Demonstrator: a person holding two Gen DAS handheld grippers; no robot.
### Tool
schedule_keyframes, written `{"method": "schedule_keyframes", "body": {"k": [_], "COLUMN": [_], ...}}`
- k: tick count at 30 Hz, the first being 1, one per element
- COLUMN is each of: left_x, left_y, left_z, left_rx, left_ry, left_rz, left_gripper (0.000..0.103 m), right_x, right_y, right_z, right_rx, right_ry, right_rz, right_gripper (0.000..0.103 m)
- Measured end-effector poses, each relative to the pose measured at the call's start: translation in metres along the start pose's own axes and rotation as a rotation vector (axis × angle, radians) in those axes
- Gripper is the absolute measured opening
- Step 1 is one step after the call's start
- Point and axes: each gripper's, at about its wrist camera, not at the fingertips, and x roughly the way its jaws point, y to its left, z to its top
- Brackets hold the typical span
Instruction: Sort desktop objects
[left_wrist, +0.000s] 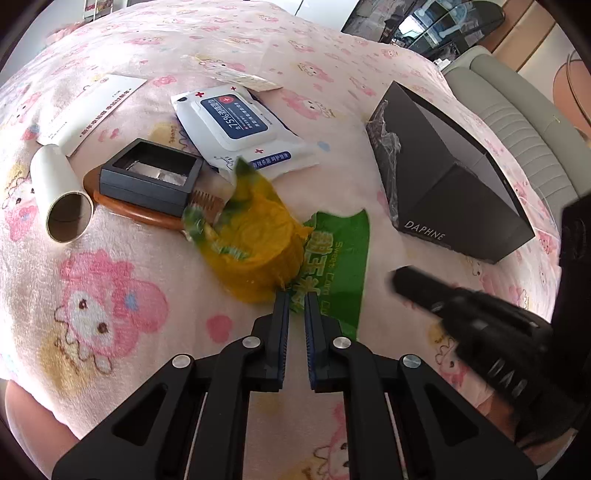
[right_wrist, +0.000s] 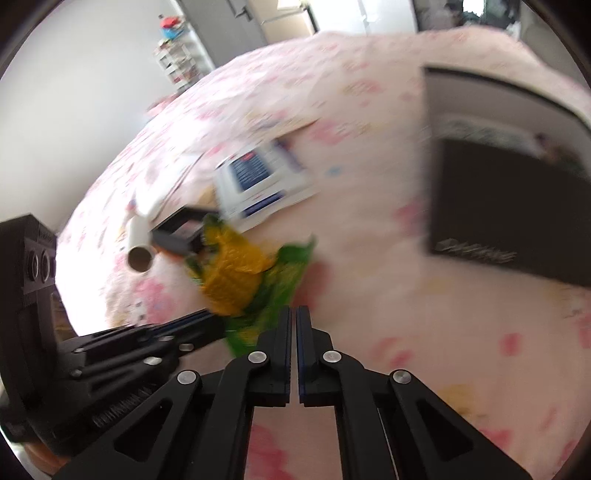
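Note:
A green and yellow sweet corn bag (left_wrist: 258, 243) lies on the pink blanket, and my left gripper (left_wrist: 296, 295) is shut on its near green edge. The bag also shows in the blurred right wrist view (right_wrist: 243, 273). My right gripper (right_wrist: 293, 310) is shut and empty, just right of the bag, and it shows as a black blur in the left wrist view (left_wrist: 461, 310). A large open black box (left_wrist: 454, 177) marked DAPHNE stands to the right, and it also shows in the right wrist view (right_wrist: 509, 192).
Behind the bag lie a small black case (left_wrist: 151, 177) on a wooden comb (left_wrist: 147, 214), a white cardboard tube (left_wrist: 61, 192), a wet-wipes pack (left_wrist: 243, 122) and a white card (left_wrist: 92, 110). A grey sofa (left_wrist: 517, 122) stands beyond the blanket's right edge.

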Motion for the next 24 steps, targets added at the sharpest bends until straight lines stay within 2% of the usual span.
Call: {"method": "schedule_keyframes", "body": {"k": [3, 5, 6, 9, 13, 14, 16, 17, 19, 22, 23, 24], "left_x": [-0.004, -0.011, -0.014, -0.019, 0.000, 0.004, 0.007, 0.010, 0.016, 0.013, 0.012, 0.011], "left_y": [0.004, 0.010, 0.013, 0.024, 0.042, 0.046, 0.053, 0.056, 0.059, 0.051, 0.048, 0.045], "left_z": [0.006, 0.009, 0.011, 0.017, 0.024, 0.027, 0.028, 0.029, 0.031, 0.029, 0.028, 0.027], "left_rx": [-0.014, -0.033, -0.042, -0.065, -0.099, -0.109, -0.126, -0.137, -0.150, -0.118, -0.106, -0.097], "left_ry": [-0.012, -0.034, -0.050, -0.083, -0.057, -0.054, -0.057, -0.055, -0.050, -0.057, -0.060, -0.062], "left_rz": [0.014, 0.024, 0.025, 0.044, 0.073, 0.077, 0.062, 0.044, 0.017, 0.021, 0.023, 0.029], "left_gripper": [0.011, 0.028, 0.031, 0.032, 0.033, 0.040, 0.054, 0.054, 0.053, 0.033, 0.030, 0.029], "right_x": [-0.009, -0.008, -0.008, -0.002, 0.019, 0.025, 0.035, 0.040, 0.048, 0.055, 0.054, 0.053], "right_y": [-0.023, -0.032, -0.033, -0.024, -0.007, -0.004, 0.000, 0.000, 0.001, 0.003, 0.004, 0.005], "right_z": [0.000, -0.002, -0.003, -0.004, 0.003, 0.004, 0.007, 0.007, 0.007, 0.005, 0.005, 0.004], "right_rx": [0.055, 0.098, 0.108, 0.109, 0.075, 0.069, 0.066, 0.069, 0.077, 0.074, 0.065, 0.055], "right_ry": [0.003, 0.024, 0.031, 0.050, 0.094, 0.107, 0.135, 0.146, 0.163, 0.164, 0.156, 0.148], "right_rz": [-0.002, 0.050, 0.073, 0.129, 0.129, 0.129, 0.133, 0.137, 0.149, 0.160, 0.160, 0.159], "right_gripper": [0.001, 0.002, 0.002, 0.003, 0.004, 0.005, 0.013, 0.021, 0.024, 0.024, 0.016, 0.004]}}
